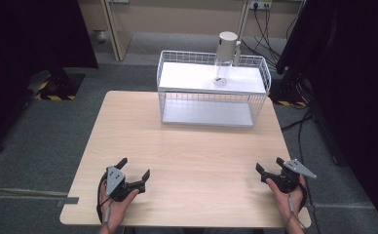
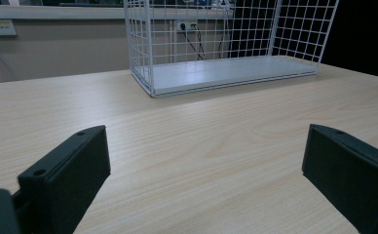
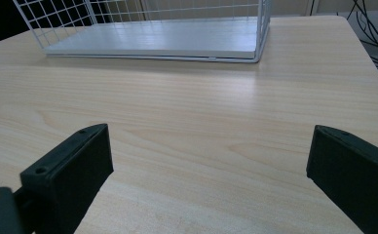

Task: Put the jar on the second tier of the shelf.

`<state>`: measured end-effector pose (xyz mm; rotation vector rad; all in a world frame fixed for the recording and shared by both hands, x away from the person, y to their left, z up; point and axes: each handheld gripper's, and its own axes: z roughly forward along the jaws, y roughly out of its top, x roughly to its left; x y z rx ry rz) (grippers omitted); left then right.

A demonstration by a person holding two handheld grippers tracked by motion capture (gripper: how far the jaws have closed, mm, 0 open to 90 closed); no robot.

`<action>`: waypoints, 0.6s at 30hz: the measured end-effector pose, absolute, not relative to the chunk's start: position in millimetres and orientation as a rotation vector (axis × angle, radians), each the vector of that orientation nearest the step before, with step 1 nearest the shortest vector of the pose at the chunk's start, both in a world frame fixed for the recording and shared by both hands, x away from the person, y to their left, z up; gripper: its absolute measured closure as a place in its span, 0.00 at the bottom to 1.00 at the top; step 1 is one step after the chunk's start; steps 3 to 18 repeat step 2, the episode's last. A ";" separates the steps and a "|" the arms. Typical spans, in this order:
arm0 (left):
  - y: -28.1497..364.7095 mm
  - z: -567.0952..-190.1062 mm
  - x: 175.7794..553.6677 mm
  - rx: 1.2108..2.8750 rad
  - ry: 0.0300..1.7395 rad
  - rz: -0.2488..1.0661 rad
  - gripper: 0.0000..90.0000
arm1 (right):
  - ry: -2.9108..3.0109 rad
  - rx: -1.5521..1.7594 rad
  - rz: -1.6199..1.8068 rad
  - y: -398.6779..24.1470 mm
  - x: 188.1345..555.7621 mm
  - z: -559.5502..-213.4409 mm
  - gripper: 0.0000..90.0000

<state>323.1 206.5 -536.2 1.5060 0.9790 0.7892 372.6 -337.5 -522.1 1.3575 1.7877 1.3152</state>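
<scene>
A white wire rack (image 1: 211, 87) stands at the far middle of the wooden table (image 1: 192, 161), with a clear bottle (image 1: 223, 58) upright on its upper shelf. Well short of the rack, the left gripper (image 1: 135, 169) and right gripper (image 1: 269, 164) rest near the table's near edge, both with jaws spread wide and holding nothing.

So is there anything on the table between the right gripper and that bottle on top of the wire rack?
Nothing visible on the table. The right gripper faces bare wood up to the white wire rack; the bottle stands on its upper shelf, behind the low wire rim.
</scene>
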 end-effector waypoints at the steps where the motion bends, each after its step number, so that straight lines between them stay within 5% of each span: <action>1: 206.5 -536.2 323.2 1.506 0.980 0.789 0.03 | 1.790 1.358 1.315 -337.5 372.7 -522.1 0.03; 18: 206.6 -536.2 323.2 1.505 0.980 0.788 0.03 | 1.792 1.359 1.316 -337.4 372.9 -521.9 0.03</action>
